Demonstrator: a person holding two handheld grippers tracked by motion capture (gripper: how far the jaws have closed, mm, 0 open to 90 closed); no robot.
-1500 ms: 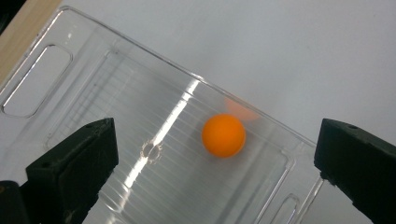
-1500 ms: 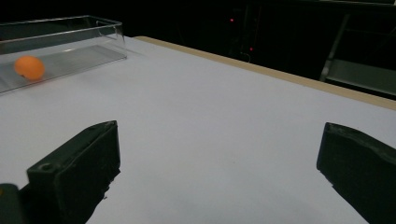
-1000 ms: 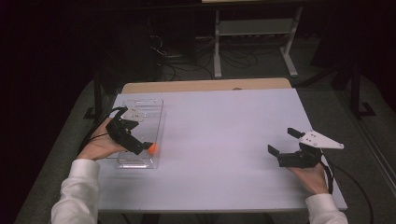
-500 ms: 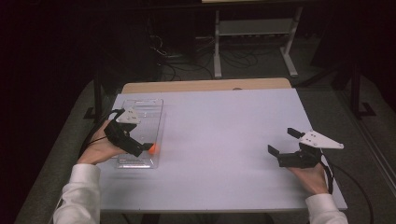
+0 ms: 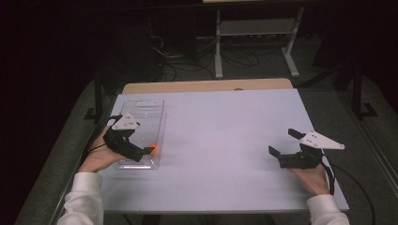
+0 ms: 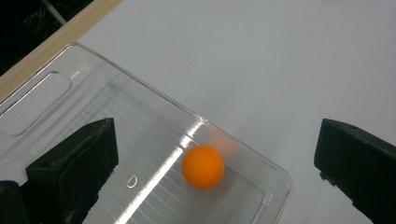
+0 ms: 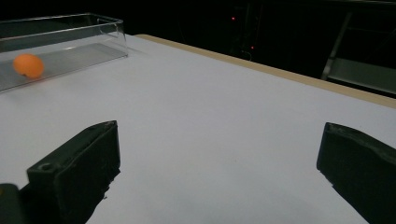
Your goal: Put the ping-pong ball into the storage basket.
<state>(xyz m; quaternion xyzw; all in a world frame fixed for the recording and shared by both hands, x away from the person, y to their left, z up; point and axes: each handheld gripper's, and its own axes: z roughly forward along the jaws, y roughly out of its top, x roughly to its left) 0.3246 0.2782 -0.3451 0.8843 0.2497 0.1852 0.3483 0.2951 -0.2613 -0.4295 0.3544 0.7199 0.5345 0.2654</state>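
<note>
An orange ball (image 6: 202, 166) lies inside a clear plastic tray (image 6: 56, 88), close to one corner and its side wall. In the high view the ball (image 5: 155, 149) sits at the near right end of the tray (image 5: 141, 105) on the table's left side. My left gripper (image 5: 141, 140) hovers over that end of the tray, open, and in its own view the left gripper (image 6: 217, 135) has its jaws spread wide to either side of the ball without touching it. My right gripper (image 5: 283, 142) rests open near the table's right edge with nothing between its jaws. From the right gripper (image 7: 219, 135) the ball (image 7: 29, 65) shows far off.
The white table (image 5: 220, 126) has a wooden strip (image 5: 206, 86) along its far edge. Beyond it stand a metal shelf frame (image 5: 256, 28) and floor cables in the dark. A cable trails off the right gripper over the table's right edge.
My left gripper has drifted slightly back toward the near edge. The ball stays at the same spot in the tray. The right gripper has not moved.
</note>
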